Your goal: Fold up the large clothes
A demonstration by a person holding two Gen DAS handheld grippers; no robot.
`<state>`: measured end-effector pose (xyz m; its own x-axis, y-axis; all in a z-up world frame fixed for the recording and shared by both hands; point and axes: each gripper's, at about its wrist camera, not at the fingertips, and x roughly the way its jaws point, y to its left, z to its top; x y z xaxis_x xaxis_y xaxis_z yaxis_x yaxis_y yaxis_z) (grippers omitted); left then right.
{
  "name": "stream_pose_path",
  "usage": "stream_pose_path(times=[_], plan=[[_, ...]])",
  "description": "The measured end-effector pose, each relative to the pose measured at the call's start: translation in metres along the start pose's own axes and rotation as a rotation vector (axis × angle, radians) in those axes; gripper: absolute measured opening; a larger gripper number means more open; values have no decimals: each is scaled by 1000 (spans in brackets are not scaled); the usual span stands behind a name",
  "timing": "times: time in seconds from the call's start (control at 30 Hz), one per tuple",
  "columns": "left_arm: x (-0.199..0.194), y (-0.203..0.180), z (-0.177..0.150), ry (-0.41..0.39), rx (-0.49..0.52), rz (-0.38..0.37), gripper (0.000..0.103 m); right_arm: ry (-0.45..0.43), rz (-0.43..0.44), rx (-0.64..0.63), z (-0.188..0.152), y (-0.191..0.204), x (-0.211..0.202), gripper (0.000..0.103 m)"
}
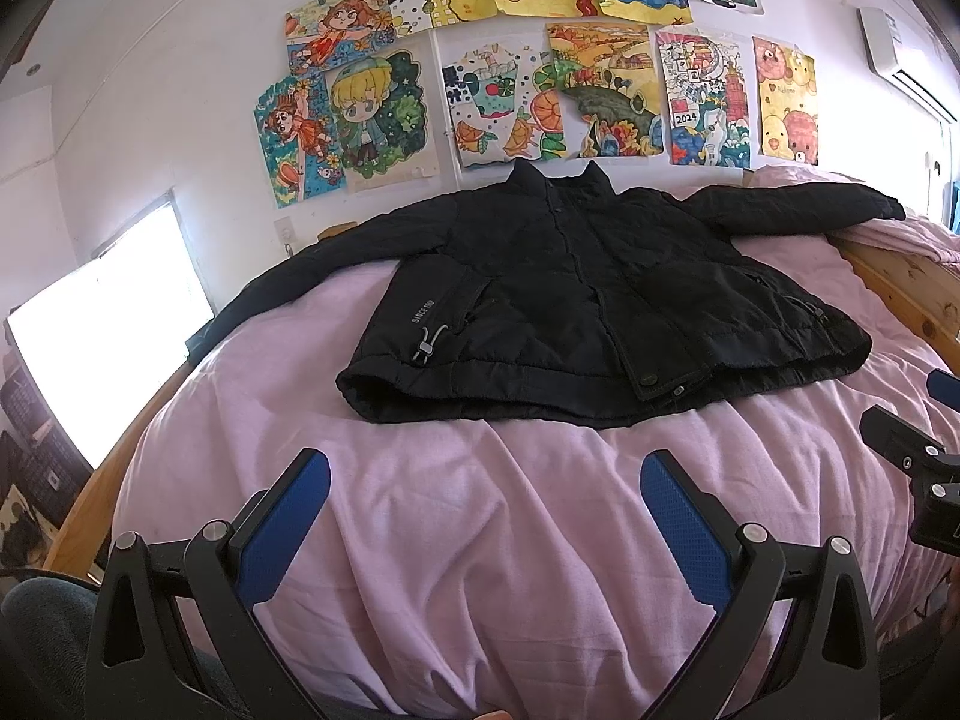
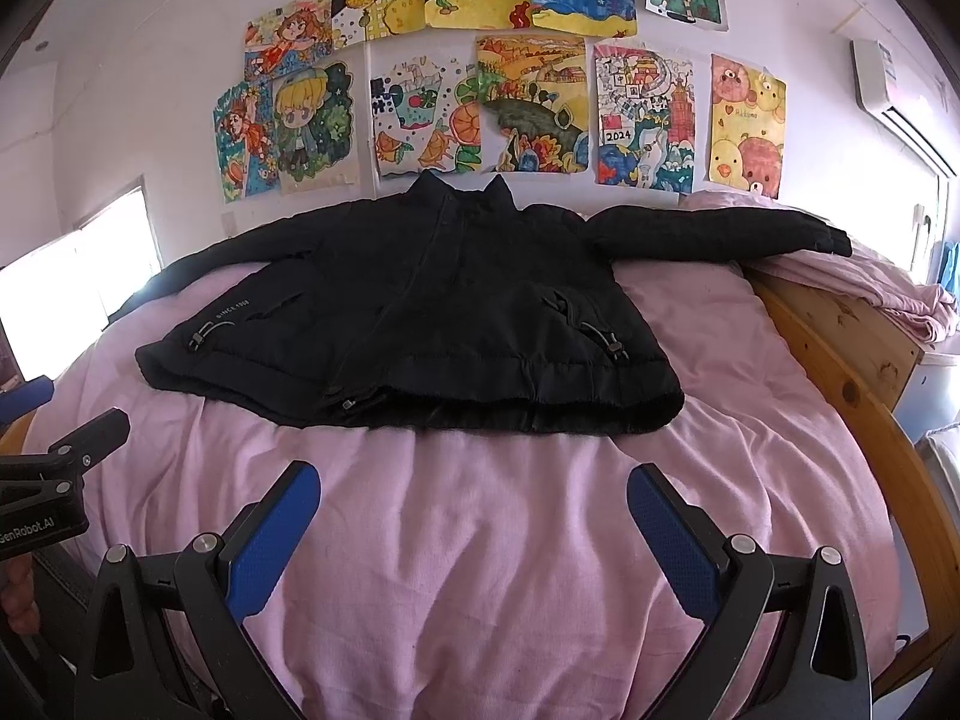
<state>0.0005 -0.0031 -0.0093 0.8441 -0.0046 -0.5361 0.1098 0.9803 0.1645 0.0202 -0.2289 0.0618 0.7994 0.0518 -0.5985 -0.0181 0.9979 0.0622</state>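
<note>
Window point(image 1: 108, 324), bright, at nine o'clock in the left wrist view. Left gripper point(image 1: 485, 474), six o'clock, fingers spread wide over bare pink bedsheet point(image 1: 480, 540), holding nothing. Black jacket point(image 1: 576, 300), centre toward twelve o'clock, laid flat front-up on the sheet, sleeves outstretched, collar to the wall. Children's drawings point(image 1: 540, 60), twelve o'clock, taped on the wall. Right gripper point(image 2: 474, 480), six o'clock in its own view, likewise spread and empty. Wooden bed frame point(image 2: 840, 348), three o'clock.
</note>
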Motion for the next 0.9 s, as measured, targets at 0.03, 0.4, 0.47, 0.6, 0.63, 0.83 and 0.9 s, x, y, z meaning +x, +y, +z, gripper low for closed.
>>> stream_pose_path(times=[0.03,0.4,0.47,0.6,0.63,0.83,0.9], plan=[[0,-1,-1,0,0,0,102,1,0,0,0,0,0,103],[-1,2,2,0,-1,-1,102,4,0,1,-3,-1,2,103],[0,2,2,2,-1,-1,102,5,0,1,-4,-1,3,103],[0,2,4,3,0,-1,102,6,0,1,-4,-1,3,103],[0,2,4,2,0,-1,102,6,0,2,-4,-1,3,103],[0,3,4,4,-1,-2,102,9,1,2,-3,-1,3,103],[0,2,4,4,-1,-2,102,8,0,2,-3,-1,3,103]])
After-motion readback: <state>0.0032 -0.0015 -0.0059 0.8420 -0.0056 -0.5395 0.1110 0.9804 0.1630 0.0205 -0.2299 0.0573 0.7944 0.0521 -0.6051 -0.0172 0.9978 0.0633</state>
